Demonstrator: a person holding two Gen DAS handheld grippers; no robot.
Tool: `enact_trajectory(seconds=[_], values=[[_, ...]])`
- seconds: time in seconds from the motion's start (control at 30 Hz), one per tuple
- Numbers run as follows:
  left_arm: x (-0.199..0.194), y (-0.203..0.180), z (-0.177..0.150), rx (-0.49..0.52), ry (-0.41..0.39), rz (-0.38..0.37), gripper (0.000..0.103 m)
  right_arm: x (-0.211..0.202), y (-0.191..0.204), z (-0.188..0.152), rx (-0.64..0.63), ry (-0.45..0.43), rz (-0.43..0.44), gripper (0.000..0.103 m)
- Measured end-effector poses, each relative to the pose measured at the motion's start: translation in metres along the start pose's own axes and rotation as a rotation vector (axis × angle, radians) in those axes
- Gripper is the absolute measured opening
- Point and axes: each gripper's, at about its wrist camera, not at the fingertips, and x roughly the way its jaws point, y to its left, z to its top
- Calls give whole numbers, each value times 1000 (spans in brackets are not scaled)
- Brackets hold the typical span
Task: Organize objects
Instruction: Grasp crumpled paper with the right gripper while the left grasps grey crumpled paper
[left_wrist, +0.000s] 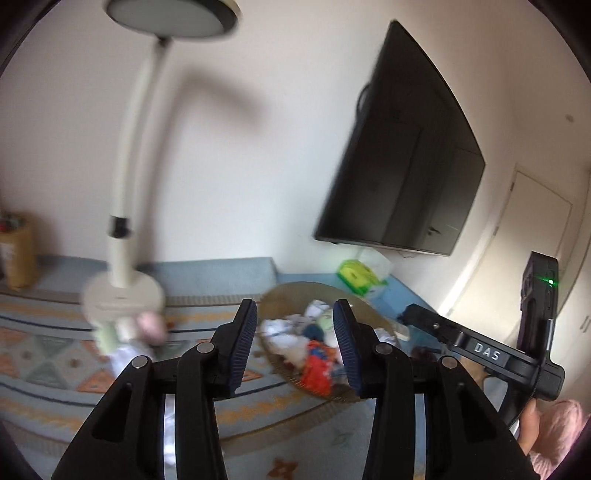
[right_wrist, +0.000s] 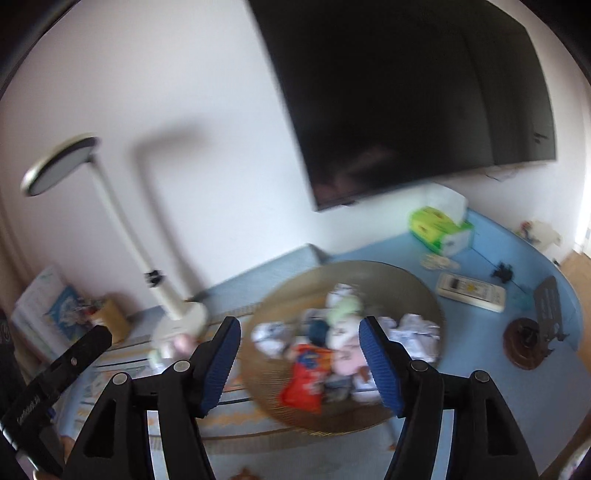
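A: What's the biggest thing here?
B: A dark television (right_wrist: 413, 96) on the far wall, then a white lamp (left_wrist: 123, 206) at far left.
A: And the things to sort?
B: Heaped in the round woven basket (right_wrist: 291, 291), centre.
A: The grippers?
B: Left gripper (left_wrist: 294, 341) and right gripper (right_wrist: 300, 363), near, both spread, nothing between.

Lamp (left_wrist: 125, 206) left of heaped basket (left_wrist: 291, 291)
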Motion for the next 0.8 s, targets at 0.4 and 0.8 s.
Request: enact_trajectory(seconds=[0.4,0.8], values=[[-41,129,-88,-100,5,388,102,54,107,-132,-218,109,143,74],[-7,139,-117,-80,67,412,102,83,138,-177,-426,132,37,75]])
